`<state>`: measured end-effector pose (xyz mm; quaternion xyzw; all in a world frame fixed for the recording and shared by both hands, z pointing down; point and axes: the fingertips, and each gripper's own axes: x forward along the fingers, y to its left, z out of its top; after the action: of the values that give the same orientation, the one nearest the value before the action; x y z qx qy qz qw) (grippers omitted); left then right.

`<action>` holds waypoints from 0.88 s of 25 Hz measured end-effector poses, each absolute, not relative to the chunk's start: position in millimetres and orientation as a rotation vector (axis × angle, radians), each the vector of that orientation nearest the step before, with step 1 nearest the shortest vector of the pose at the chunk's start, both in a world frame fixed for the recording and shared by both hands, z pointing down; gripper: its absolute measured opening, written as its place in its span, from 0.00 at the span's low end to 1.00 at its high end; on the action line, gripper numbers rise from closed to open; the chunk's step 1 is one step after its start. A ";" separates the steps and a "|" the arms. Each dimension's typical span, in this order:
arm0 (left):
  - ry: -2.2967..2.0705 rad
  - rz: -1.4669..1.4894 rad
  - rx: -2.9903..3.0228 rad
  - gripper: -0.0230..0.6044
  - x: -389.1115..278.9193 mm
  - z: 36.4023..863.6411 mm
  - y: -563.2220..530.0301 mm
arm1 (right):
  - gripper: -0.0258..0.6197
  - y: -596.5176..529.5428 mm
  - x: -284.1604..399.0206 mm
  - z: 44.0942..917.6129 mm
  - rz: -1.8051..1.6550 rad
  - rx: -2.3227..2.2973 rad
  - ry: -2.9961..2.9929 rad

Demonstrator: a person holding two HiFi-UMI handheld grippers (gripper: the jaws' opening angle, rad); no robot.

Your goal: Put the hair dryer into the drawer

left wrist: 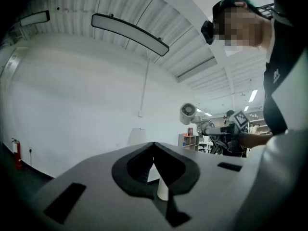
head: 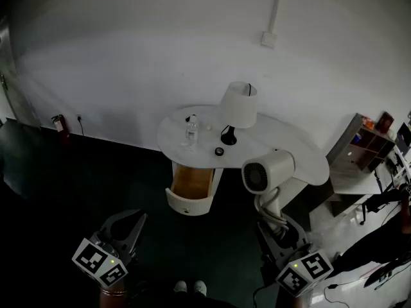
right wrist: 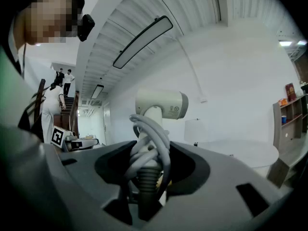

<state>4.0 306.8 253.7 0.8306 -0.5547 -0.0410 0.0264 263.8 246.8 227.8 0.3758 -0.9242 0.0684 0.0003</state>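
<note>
The white hair dryer (head: 266, 171) is held upright in the air, in front of the table's right half. My right gripper (head: 275, 222) is shut on its handle and looped grey cord, seen close up in the right gripper view as the hair dryer (right wrist: 161, 105) and the cord (right wrist: 149, 148). The drawer (head: 191, 188) under the white table (head: 295, 143) stands pulled out, showing its wooden inside with nothing in it. My left gripper (head: 131, 226) hovers low at the left, shut with nothing in it, its tips meeting in the left gripper view (left wrist: 154, 147).
On the table stand a white lamp (head: 237, 108), a clear bottle (head: 191, 132) and a small black ring (head: 219, 151). A shelf unit (head: 363, 149) is at the right, a fire extinguisher (head: 59, 124) by the far wall. The person's shoes (head: 189, 289) show on the dark floor.
</note>
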 end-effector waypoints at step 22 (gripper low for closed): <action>-1.743 -0.127 2.530 0.05 2.8 258.4 312.0 | 0.37 243.9 270.6 220.4 0.199 1.191 -2.920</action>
<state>2.8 312.0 258.4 0.8223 -0.5666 -0.0411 0.0331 270.6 243.9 220.4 0.3768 -0.9241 0.0629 -0.0089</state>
